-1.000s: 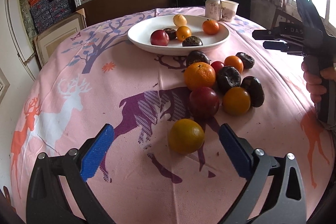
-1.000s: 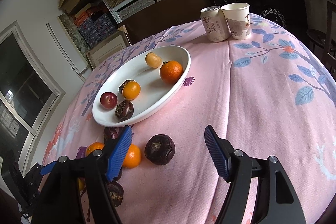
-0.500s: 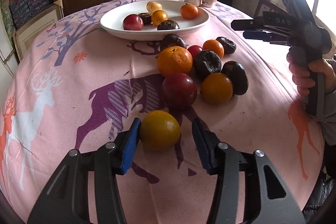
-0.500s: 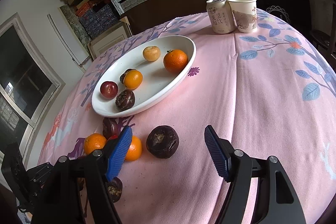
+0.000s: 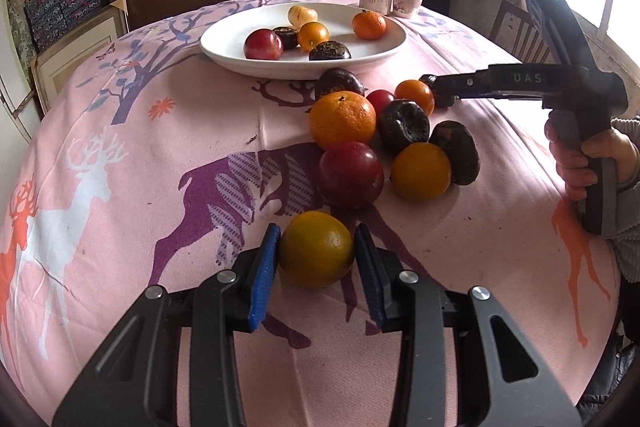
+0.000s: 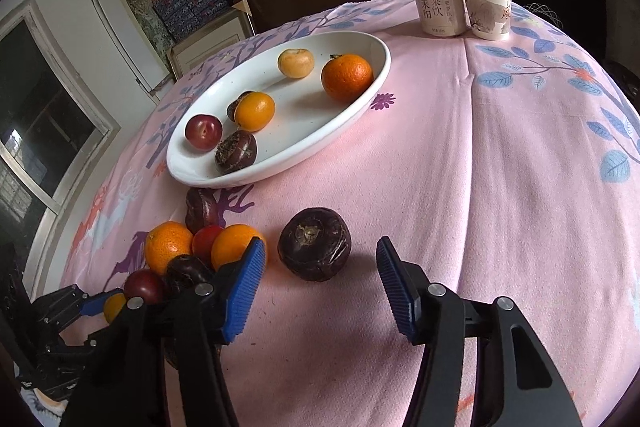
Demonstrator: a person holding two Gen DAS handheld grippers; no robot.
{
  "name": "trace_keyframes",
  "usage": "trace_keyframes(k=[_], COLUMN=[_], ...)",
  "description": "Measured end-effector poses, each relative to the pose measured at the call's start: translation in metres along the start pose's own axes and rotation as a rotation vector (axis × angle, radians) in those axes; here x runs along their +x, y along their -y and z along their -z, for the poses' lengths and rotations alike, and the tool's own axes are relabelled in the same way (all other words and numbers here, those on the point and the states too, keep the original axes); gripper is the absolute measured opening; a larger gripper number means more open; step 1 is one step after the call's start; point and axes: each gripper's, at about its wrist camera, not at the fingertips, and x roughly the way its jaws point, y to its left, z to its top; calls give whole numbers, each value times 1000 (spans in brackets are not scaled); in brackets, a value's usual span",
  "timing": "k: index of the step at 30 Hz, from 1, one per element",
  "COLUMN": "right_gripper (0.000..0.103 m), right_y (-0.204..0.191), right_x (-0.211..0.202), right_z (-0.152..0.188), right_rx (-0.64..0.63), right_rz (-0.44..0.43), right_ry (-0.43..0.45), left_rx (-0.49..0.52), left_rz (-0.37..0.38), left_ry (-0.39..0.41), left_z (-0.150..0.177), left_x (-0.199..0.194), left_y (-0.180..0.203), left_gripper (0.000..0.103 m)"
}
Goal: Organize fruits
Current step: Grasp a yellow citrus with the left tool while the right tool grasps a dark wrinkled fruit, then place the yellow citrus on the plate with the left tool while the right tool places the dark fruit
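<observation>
Left view: since a second ago the left gripper fingers have closed from wide open onto the yellow-orange citrus, pads at its widest sides, fruit on the worktop. Firm, smooth, round; could roll out.

Right view: right gripper has advanced; fingers wide, empty, straddling the dark wrinkled fruit. Probably soft; grip gently. Plate beyond.

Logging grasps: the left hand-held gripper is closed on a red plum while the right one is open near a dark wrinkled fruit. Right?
Not quite. The left hand-held gripper is closed on a yellow-orange citrus fruit, as the left wrist view shows. The right hand-held gripper is indeed open near the dark wrinkled fruit.
</observation>
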Motion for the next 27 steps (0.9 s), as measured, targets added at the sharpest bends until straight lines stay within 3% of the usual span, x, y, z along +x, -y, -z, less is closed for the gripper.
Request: trace_keyframes(k=[2, 4, 14, 21, 27], right_gripper=[51, 39, 38, 38, 38], right_y=[-8, -12, -4, 2, -9], right_x=[3, 5, -23, -36, -15], right_z=[3, 5, -2, -18, -52], right_rx=[-55, -76, -28, 29, 13], right_rz=[51, 25, -25, -78, -47], right_ry=[12, 10, 119, 168, 148], left_rx=[-3, -5, -65, -80, -128], left_rz=[0, -1, 24, -13, -79], left_ry=[-4, -7, 51, 141, 154], left_z=[0, 0, -13, -79, -151], left_x=[1, 2, -9, -25, 14], left_y=[-1, -1, -13, -31, -49], left_gripper=[38, 38, 37, 37, 37])
